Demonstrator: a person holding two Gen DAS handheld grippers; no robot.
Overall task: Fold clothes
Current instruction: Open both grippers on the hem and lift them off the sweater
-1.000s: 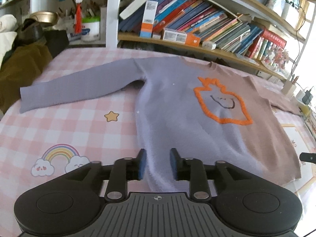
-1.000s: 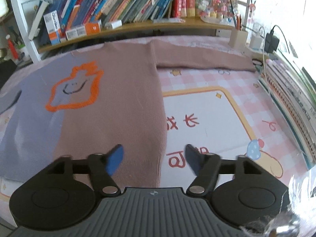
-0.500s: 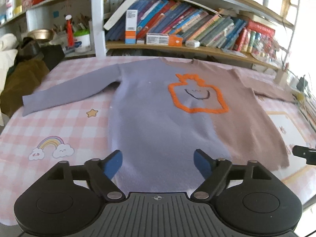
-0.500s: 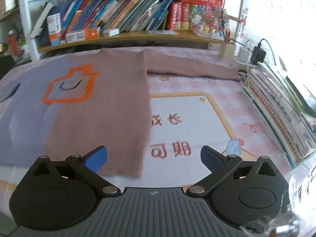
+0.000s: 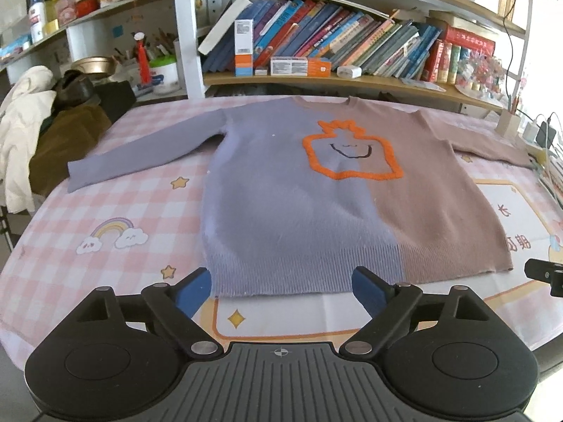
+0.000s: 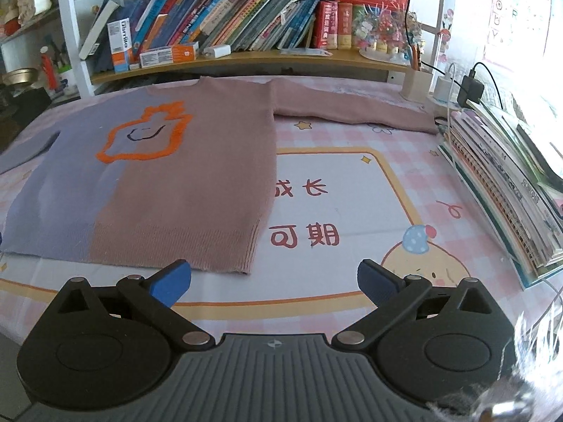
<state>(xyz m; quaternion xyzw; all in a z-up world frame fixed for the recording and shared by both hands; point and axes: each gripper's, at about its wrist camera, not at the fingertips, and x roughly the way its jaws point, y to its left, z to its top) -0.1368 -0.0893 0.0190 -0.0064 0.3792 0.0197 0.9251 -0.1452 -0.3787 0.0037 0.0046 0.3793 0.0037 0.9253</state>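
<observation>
A sweater [image 5: 299, 193], lilac on its left half and dusty pink on its right, lies flat and face up on the pink checked table cover [image 5: 123, 211], both sleeves spread out sideways. An orange outline with a smile marks its chest. My left gripper [image 5: 281, 286] hovers just in front of the lilac hem, its jaws opening, nothing between them. In the right wrist view the sweater [image 6: 183, 183] fills the left side. My right gripper [image 6: 274, 281] stands open in front of the pink hem corner, holding nothing.
A heap of other clothes [image 5: 52, 140] sits at the table's far left. A bookshelf [image 5: 316, 52] runs along the back. A stack of books [image 6: 510, 183], a pen holder [image 6: 415, 84] and a plugged-in charger [image 6: 468, 88] line the right edge.
Both grippers have opened wide and drawn back toward the table's near edge, off the sweater's hem. The sweater itself lies as before.
</observation>
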